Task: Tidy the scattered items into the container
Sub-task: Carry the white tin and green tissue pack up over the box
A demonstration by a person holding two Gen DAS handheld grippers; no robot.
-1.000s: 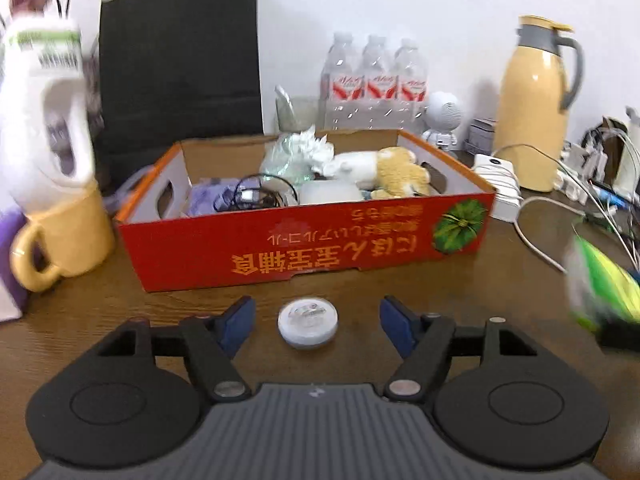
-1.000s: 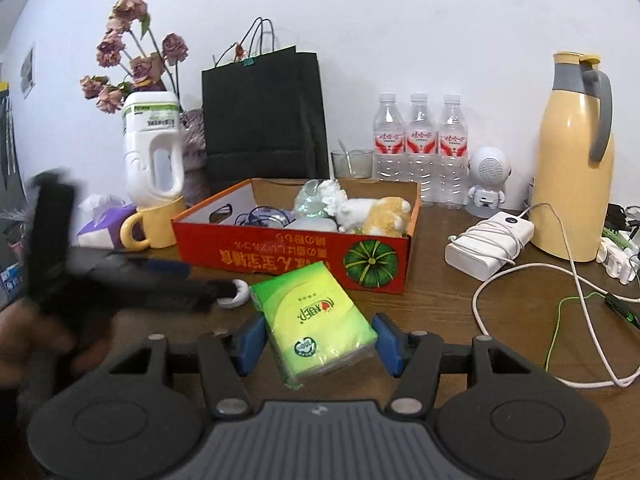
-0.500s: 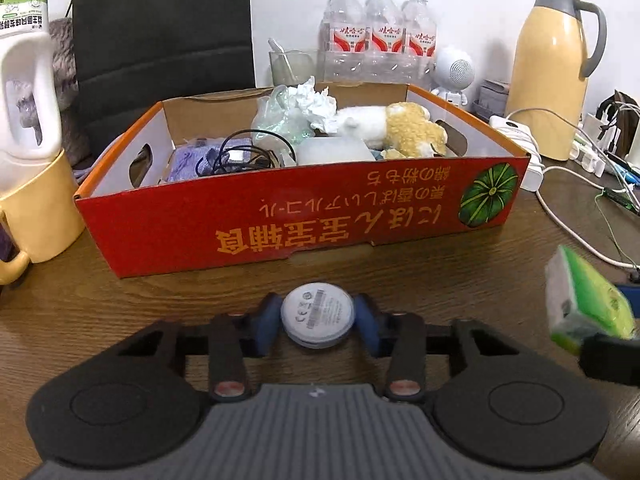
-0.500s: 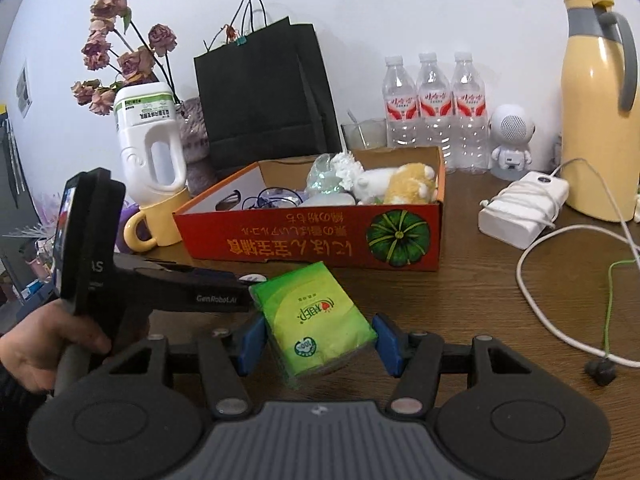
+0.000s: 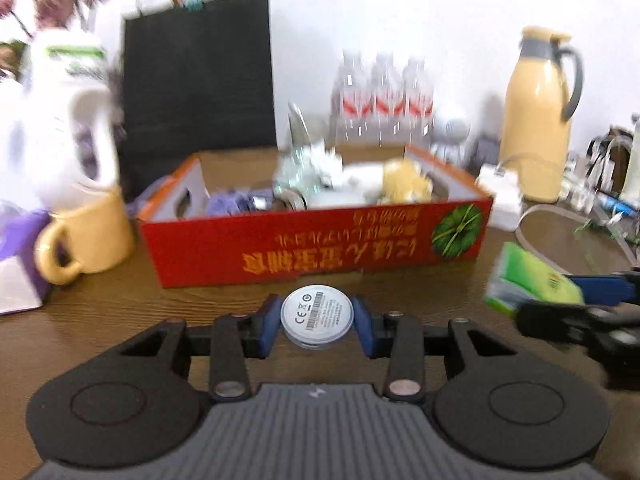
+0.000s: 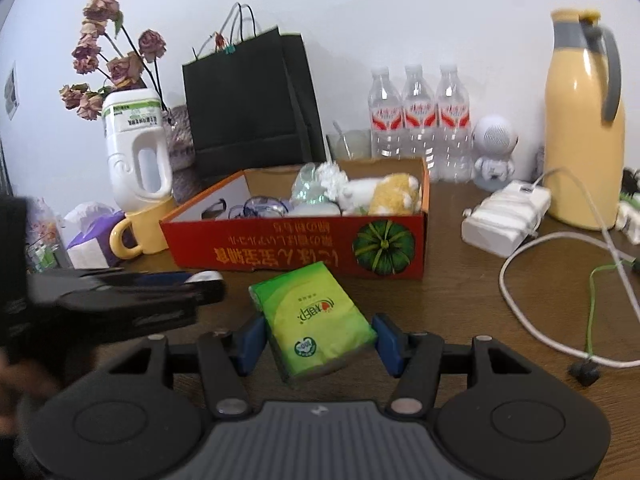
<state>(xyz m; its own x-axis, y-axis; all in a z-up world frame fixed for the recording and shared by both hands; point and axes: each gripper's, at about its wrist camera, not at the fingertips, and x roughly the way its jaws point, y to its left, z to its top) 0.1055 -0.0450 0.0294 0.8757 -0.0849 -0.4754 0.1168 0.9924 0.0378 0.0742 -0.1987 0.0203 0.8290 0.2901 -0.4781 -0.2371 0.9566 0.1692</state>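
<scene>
While the red cardboard box (image 6: 296,240) sits open on the brown bench (image 6: 460,300), two of the loose things are off the surface and in grippers just in front of it. The left gripper (image 5: 317,322) is clamped on a small white round disc (image 5: 317,317), label side up, blue pads touching its rim on both sides; the disc hangs just short of the box's near wall. The right gripper (image 6: 320,342) is closed on a green tissue pack (image 6: 314,322), held by its long sides and tilted, also just short of the box. In the left view that pack (image 5: 528,280) shows at the right edge. Inside the box: a white and yellow plush toy (image 6: 380,196), crumpled clear plastic (image 6: 310,186), a coil of dark cable (image 6: 260,208). Left of the box stands a yellow mug (image 6: 138,232) with a white handled bottle (image 6: 136,148) in it. Behind are a black paper bag (image 6: 248,104) and three water bottles (image 6: 418,112); a yellow thermos jug (image 6: 584,128) stands to the right, a white charger (image 6: 504,216) near it.
</scene>
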